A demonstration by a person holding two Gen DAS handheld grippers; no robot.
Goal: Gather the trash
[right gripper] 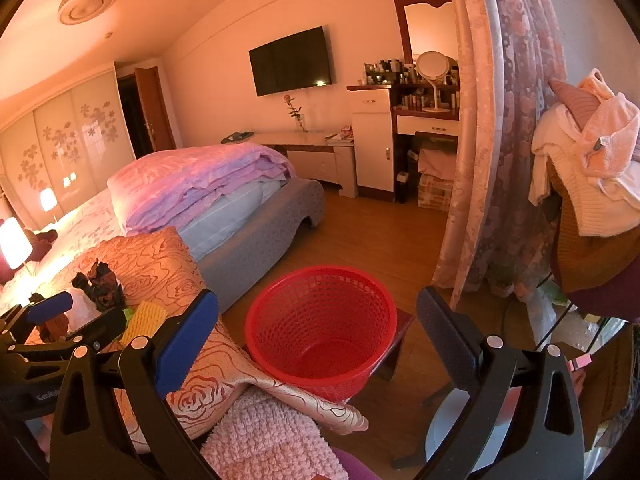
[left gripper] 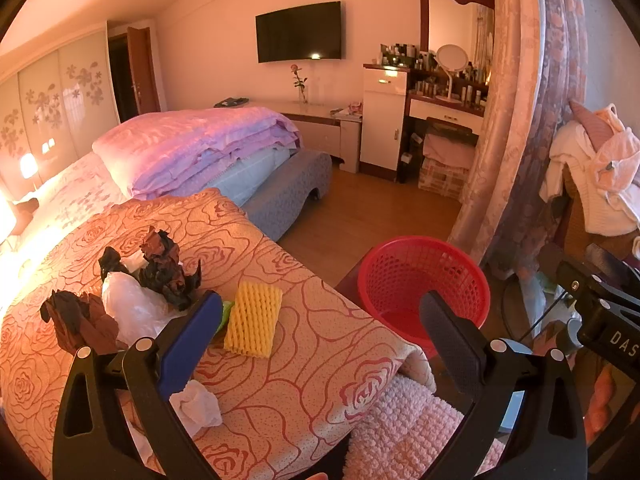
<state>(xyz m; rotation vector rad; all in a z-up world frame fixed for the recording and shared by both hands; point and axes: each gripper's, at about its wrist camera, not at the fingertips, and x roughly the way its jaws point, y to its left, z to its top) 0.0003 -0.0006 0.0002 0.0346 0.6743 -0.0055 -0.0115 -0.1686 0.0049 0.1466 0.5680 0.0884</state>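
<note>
Trash lies on the rose-patterned bedspread (left gripper: 304,364): a yellow foam net (left gripper: 253,319), a green scrap (left gripper: 227,312), dark crumpled paper (left gripper: 168,270), another brown crumpled wad (left gripper: 78,320), a clear plastic bag (left gripper: 132,308) and a white tissue (left gripper: 196,406). An empty red mesh basket (left gripper: 424,284) stands beside the bed; it also shows in the right wrist view (right gripper: 320,328). My left gripper (left gripper: 320,320) is open and empty above the bed edge, near the foam net. My right gripper (right gripper: 316,320) is open and empty, above the basket. The left gripper (right gripper: 60,320) shows at the left of that view.
A fluffy pink blanket (left gripper: 408,432) hangs below the bedspread. Folded quilts (left gripper: 192,152) lie on the bed. A grey bench (left gripper: 296,192), wooden floor (left gripper: 384,212), flowered curtain (left gripper: 516,120), dressing table (left gripper: 444,108) and a chair piled with clothes (left gripper: 596,176) surround the spot.
</note>
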